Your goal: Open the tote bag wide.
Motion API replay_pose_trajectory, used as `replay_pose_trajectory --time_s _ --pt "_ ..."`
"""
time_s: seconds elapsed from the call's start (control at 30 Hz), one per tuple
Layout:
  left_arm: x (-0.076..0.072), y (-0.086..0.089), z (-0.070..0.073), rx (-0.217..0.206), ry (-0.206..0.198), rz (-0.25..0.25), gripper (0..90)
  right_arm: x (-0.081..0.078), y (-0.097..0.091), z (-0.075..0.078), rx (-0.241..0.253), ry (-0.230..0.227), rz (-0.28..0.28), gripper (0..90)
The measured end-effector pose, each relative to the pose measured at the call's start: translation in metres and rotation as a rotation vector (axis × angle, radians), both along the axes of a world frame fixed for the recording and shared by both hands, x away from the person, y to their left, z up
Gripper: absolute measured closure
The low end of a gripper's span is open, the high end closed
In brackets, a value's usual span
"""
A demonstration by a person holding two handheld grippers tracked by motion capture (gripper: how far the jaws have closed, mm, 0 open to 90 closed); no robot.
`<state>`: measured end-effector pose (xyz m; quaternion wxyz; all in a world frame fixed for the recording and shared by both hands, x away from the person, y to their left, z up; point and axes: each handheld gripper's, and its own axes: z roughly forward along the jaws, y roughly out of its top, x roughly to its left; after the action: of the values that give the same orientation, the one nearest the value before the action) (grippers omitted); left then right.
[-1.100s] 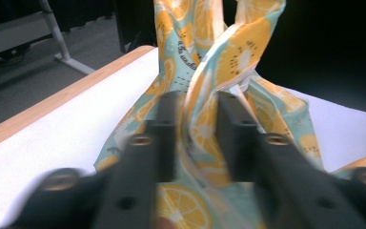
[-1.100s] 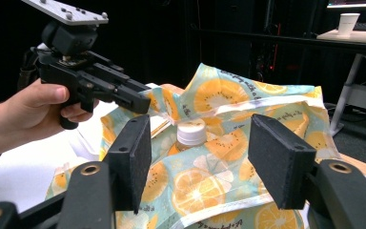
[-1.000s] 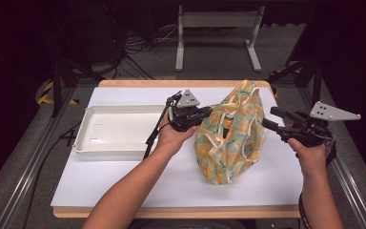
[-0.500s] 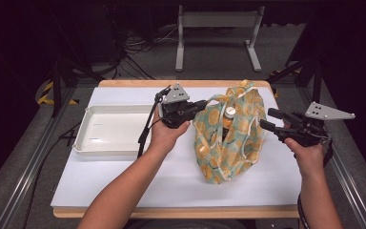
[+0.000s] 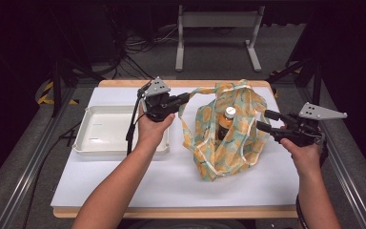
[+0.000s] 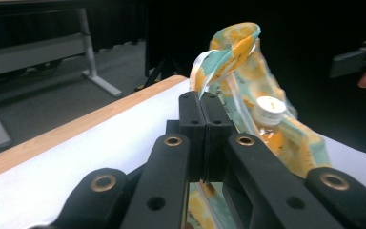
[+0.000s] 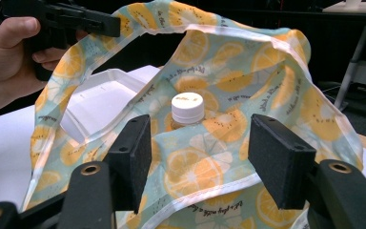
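1. Fabric bag – orange-slice print, sits on the white table cover, right of centre, mouth pulled open.
2. Left gripper – jaws clamped tight on the bag's handle strap; in the left gripper view the strap rises straight out of the closed jaw tips.
3. Right gripper – jaws apart, at the bag's right edge; in the right gripper view the near rim lies between the pads, not pinched.
4. Bottle with white cap stands upright inside the bag.
5. White tray – left of the bag, just beside the left hand.
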<state>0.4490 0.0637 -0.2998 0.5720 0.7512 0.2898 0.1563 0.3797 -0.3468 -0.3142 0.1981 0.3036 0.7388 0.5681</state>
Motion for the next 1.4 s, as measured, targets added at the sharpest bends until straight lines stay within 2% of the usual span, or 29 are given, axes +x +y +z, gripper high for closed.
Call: replay_pose_trajectory --time_s 0.33,0.6,0.9,1.13,1.4 --pt "0.006 0.01 -0.004 0.01 0.016 0.049 88.7 0.006 0.002 -0.008 -0.018 0.027 -0.017 35.8" --pt "0.006 0.011 -0.007 0.021 0.014 0.053 88.2 0.013 0.004 -0.017 -0.034 0.058 -0.035 31.7" --pt "0.006 0.014 -0.011 0.021 0.02 0.05 87.4 0.028 0.01 -0.034 -0.056 0.105 -0.089 26.6" --pt "0.005 0.013 -0.011 0.022 0.018 0.041 87.0 0.04 0.014 -0.046 -0.056 0.142 -0.085 25.3" --pt "0.003 0.011 -0.011 0.023 0.012 0.036 86.8 0.046 0.014 -0.052 -0.048 0.149 -0.072 24.6"
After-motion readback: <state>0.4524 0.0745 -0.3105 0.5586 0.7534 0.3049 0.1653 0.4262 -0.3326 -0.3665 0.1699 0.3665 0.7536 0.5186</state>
